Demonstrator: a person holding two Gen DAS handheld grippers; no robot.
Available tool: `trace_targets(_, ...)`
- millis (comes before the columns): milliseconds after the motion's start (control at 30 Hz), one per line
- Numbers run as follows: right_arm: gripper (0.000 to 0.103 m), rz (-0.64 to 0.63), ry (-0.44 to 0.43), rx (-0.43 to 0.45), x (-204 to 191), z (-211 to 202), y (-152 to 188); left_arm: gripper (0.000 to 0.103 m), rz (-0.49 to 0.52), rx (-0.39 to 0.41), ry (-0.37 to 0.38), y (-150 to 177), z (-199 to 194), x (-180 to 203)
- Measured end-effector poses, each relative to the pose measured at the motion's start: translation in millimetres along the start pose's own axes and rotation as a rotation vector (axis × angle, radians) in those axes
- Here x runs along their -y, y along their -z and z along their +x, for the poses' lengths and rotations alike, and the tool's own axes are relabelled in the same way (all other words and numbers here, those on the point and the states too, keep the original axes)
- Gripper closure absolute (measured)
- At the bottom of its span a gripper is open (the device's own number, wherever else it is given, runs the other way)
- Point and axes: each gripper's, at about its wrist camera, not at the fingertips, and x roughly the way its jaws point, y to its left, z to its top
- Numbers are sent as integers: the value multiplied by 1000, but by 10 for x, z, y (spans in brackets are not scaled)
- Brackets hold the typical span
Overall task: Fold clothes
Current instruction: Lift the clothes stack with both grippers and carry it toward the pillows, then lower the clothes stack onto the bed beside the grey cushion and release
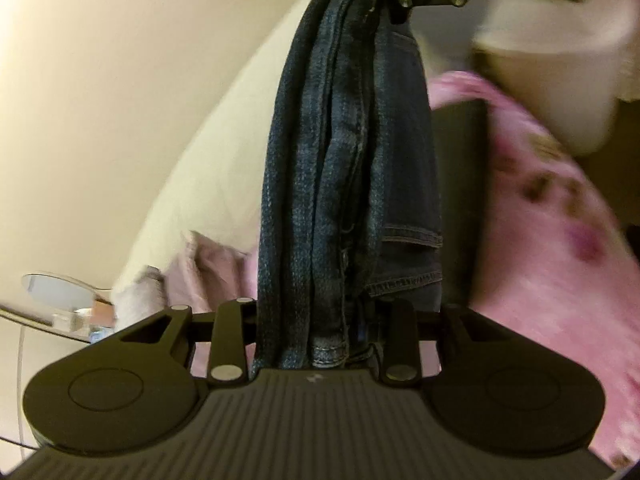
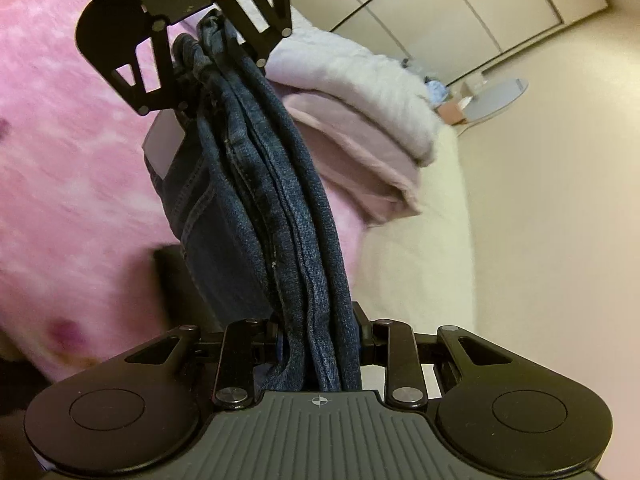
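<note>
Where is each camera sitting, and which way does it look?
Left wrist view: sits on the left hand-held gripper, looking along the folded jeans it clamps, toward the other hand-held gripper at the top edge, over a pink blanket.
Right wrist view: sits on the right hand-held gripper, looking back along the same jeans toward the left one.
Shared: the jeans stretched between both, the blanket, the folded pink and pale clothes.

One pair of folded blue jeans (image 2: 276,216), two grippers, the left gripper (image 1: 316,344) and the right gripper (image 2: 316,348), two folded garments stacked, one white (image 2: 360,92) and one pale pink (image 2: 352,152), and one pink blanket (image 2: 68,160) are counted.
</note>
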Motion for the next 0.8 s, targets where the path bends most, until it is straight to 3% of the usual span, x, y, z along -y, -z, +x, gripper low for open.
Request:
trace_targets(133,74,-64,137,66,325,536,466,71,-31,19,-120,-258,702,-21)
trace_targets(167,74,-63,157,68,301,693,591,71,-35,18,-118,-281,913,81)
trace_targets(267,73,-47,132,36,-83,1289,1033,69,-12,-37,-10,-241,1640,721)
trace_targets(333,73,-43,27,-34,-507,1764,1346,66,26,-110,108,-175,2087,1250)
trace_targets(367,73,-43,-10,-68,-651,1895,1439,66,50,-118,132,-140,2198,1448)
trace_targets(467,72,-38,-110,-162,-1039,2240,1700,65,77,-94,95,-74,2252,1718)
trace_targets(600,68,31,-75,-144,-984,2062,1791,60,39,-114,60,102,2130,1605)
trace_targets(800,70,61,-143,-167,-838,2020,1776,65,31,-137,92,233,2268,1518)
